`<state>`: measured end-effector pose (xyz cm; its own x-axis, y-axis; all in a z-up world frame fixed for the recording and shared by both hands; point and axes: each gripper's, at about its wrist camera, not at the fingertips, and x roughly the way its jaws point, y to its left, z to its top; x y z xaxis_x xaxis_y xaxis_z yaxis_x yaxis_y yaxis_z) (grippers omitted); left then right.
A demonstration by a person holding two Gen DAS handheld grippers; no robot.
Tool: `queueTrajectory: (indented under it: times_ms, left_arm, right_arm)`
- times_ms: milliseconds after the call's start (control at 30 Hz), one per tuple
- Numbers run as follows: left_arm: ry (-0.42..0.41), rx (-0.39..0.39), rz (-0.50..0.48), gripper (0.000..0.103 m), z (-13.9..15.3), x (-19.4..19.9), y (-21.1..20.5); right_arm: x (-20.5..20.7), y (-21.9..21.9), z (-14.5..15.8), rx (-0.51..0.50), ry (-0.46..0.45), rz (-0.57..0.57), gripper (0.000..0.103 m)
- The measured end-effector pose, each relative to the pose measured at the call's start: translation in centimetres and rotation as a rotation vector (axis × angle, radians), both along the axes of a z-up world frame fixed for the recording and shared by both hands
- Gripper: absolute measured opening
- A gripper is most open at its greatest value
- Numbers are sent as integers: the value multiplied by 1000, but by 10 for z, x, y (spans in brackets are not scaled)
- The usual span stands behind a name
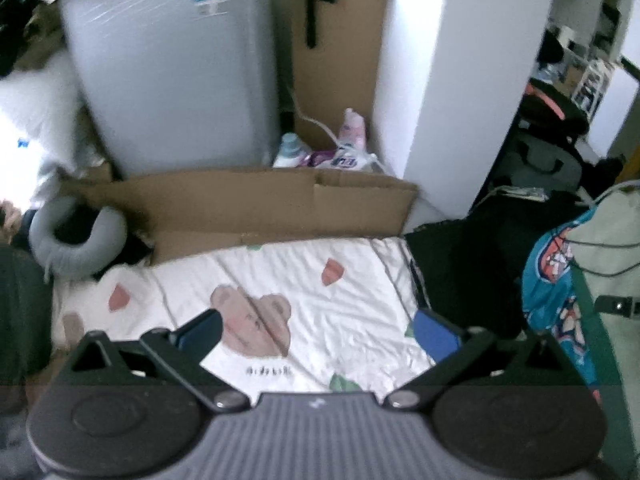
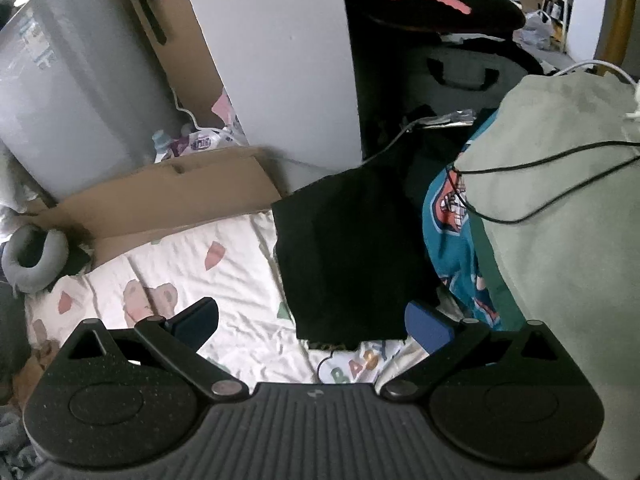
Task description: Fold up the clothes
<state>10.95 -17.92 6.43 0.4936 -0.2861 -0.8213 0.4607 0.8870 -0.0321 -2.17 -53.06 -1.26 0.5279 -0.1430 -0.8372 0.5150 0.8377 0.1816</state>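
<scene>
Right wrist view: black garment [image 2: 352, 256] lies flat on the sheet [image 2: 224, 280], already folded-looking, long axis running away from you, near edge just ahead of your right gripper [image 2: 320, 322]. Its fingers are spread, holding nothing. Your left gripper [image 1: 320, 330] is also spread and empty, over bare sheet, with the garment off to its right. Right hand is nearer, so probably reach with that. Teal printed cloth [image 2: 452, 232] sits beside the garment, cardboard [image 2: 168, 204] beyond.
</scene>
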Motion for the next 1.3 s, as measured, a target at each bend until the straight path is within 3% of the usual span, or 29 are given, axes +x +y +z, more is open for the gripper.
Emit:
queueTrajectory:
  times_ms: [333,500,700,967,1167,1300]
  left_arm:
    - [-24,5,68,103,53,-33,71]
    - [-17,-12,141,103,57,-44,112]
    - [-11,6,180,103,59,-63,158]
    - [-33,-8,287,103,72,-82,210]
    - [-90,-28,416,103,61,-97,222]
    - [-85,-61,441,103,47,-106,220]
  right_arm:
    - [0,62,57,-32,50,67,102]
    - [5,91,83,1,16,136,102]
    - [15,126,101,-32,13,199,102]
    - [27,160,93,-35,41,249,102]
    - [30,188,78,-58,75,326,102]
    - [30,201,66,-47,86,363,102]
